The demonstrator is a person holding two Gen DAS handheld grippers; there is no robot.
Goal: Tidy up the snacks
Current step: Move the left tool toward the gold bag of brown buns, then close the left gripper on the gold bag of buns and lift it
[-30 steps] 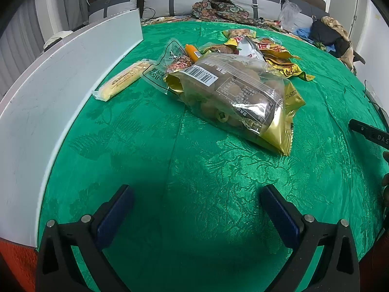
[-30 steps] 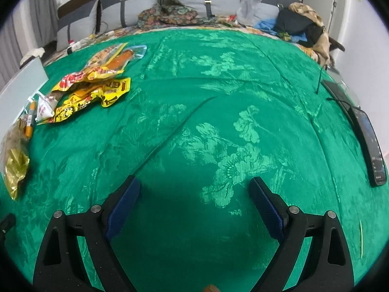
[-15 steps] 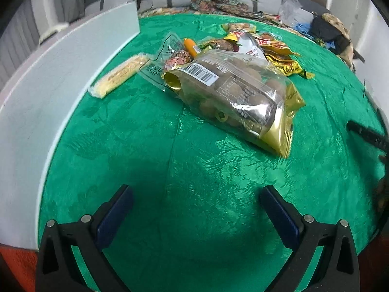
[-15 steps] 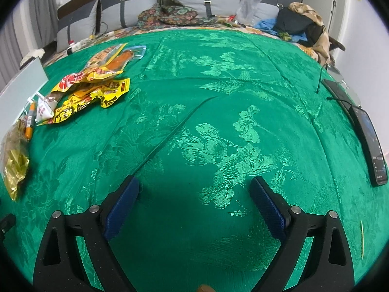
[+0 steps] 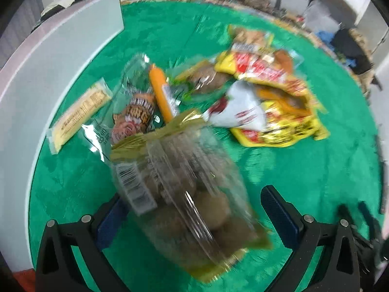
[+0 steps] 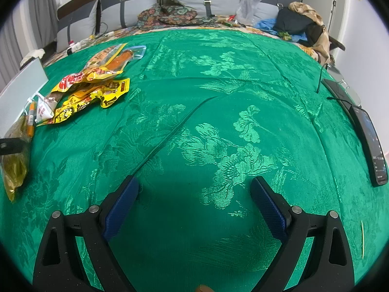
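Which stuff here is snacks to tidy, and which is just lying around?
Snacks: big gold bag, orange stick, yellow packets, pale bar.
Lying around: phone, clothes pile, white board.

Right gripper (image 6: 194, 194) fingers (image 6: 268, 205) spread over green cloth (image 6: 218, 97), snack packets (image 6: 90, 85) far left (piled)

From the left gripper (image 5: 194, 209) we look down, close and somewhat blurred, on the snack pile (image 5: 262, 92), which our right-gripper (image 6: 194, 202) view shares far left (image 6: 80, 92).
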